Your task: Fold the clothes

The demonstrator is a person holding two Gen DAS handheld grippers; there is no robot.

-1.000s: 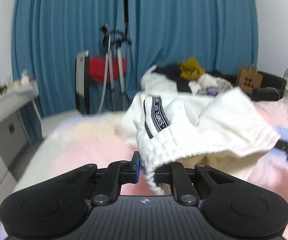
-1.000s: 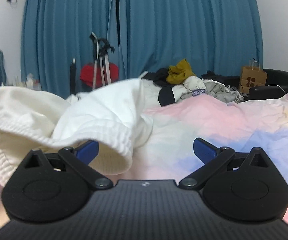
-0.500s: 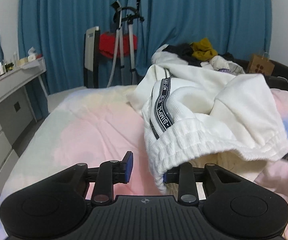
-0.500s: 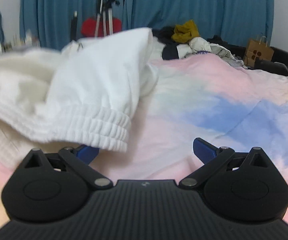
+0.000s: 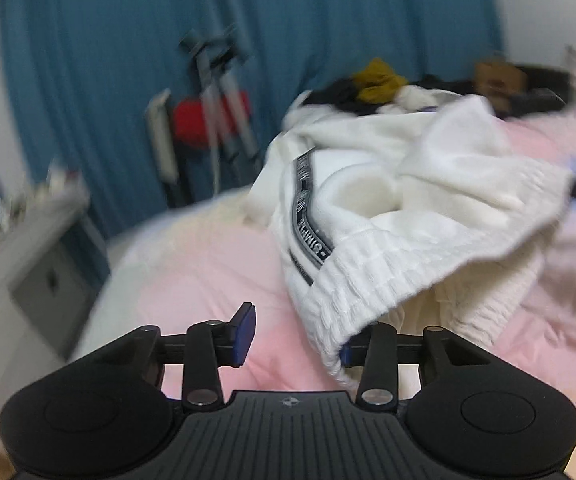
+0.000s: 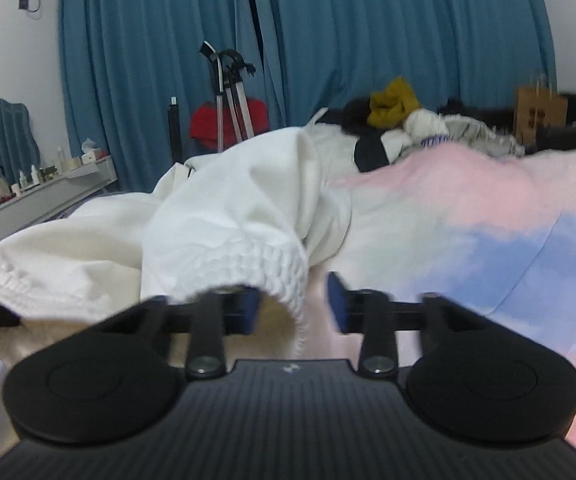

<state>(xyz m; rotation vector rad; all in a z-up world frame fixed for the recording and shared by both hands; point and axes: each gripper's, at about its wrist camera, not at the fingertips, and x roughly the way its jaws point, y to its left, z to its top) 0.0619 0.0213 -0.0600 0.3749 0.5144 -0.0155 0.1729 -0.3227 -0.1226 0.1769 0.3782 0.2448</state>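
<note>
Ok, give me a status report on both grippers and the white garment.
Left gripper open, ribbed hem resting on one finger. Right gripper open, straddling the hem. White garment bunched on the bedspread, unfolded. Laundry pile behind, not in the way.

Dim, even indoor light; left view motion-blurred, both bowed at fisheye edges.
</note>
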